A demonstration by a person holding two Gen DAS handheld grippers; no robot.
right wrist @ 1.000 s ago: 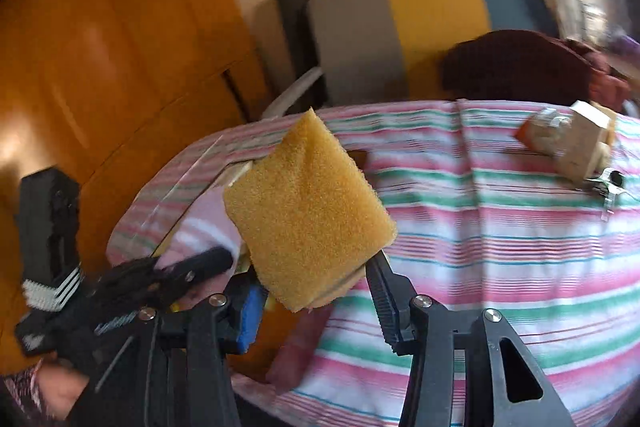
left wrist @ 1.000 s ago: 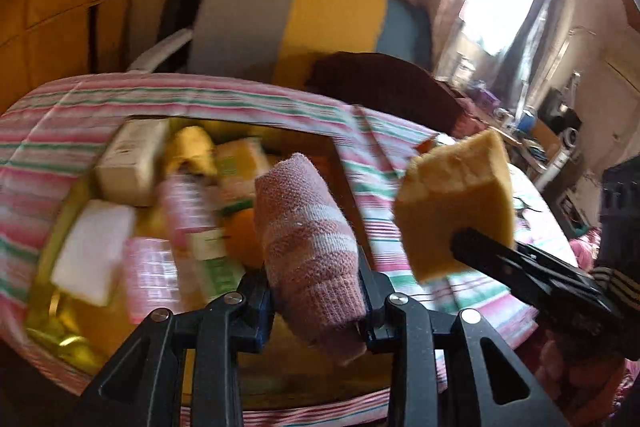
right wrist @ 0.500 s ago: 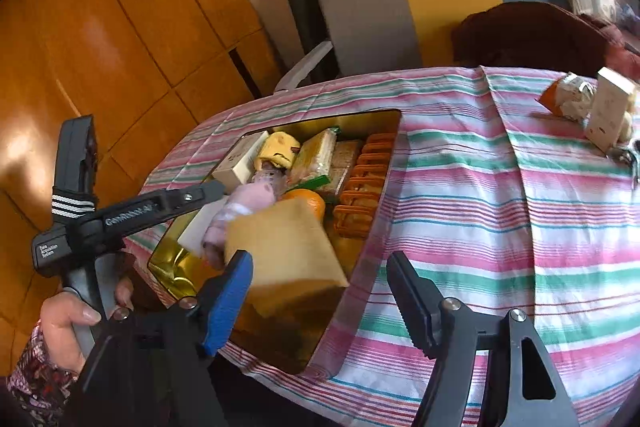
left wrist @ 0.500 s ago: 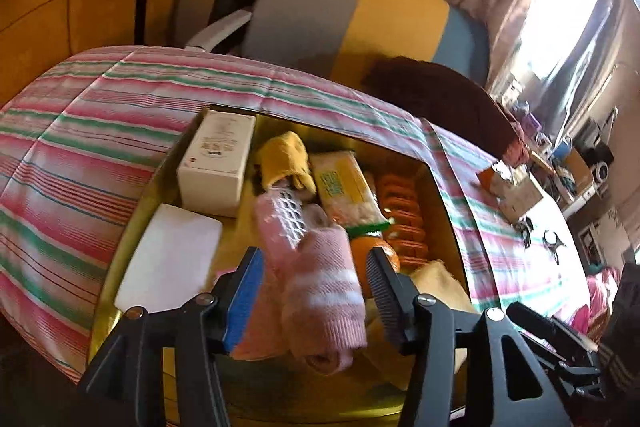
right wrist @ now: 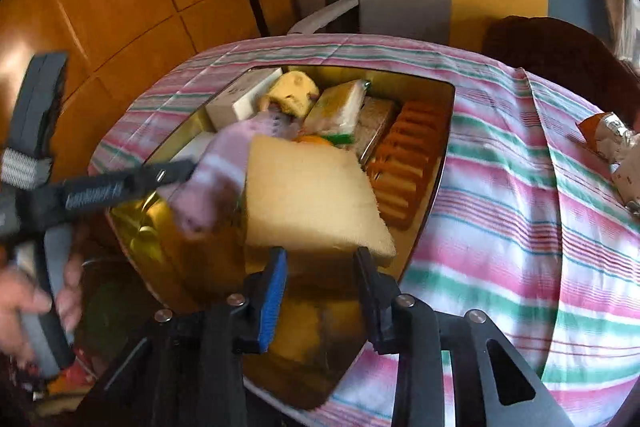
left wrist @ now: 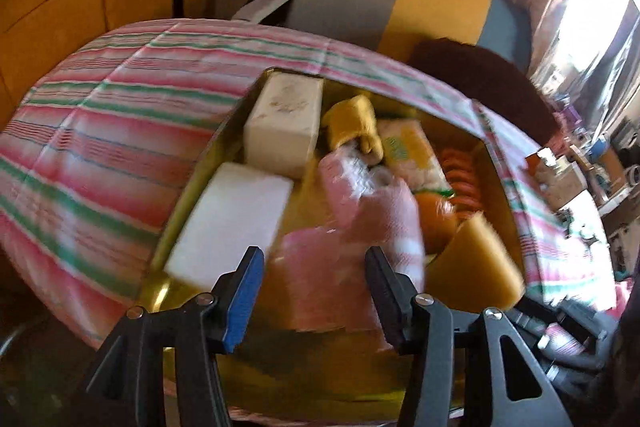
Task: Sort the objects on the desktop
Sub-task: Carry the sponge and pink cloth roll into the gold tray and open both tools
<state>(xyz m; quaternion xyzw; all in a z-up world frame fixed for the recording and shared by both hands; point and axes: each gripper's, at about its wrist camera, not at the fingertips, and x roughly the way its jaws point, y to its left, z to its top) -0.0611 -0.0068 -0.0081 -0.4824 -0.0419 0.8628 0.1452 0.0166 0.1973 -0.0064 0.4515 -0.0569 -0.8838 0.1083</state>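
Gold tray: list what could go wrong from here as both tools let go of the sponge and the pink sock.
1. The gold tray is crowded; the yellow sponge lies tilted across other items and may slide toward the tray's near rim.
2. The pink sock sits loosely on the pile, close to the left tool; pulling back could snag it.
3. The right tool is closing just under the sponge's edge and might catch it again.

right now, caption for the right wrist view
Yellow sponge lies in the gold tin beyond the right gripper's closing jaws.
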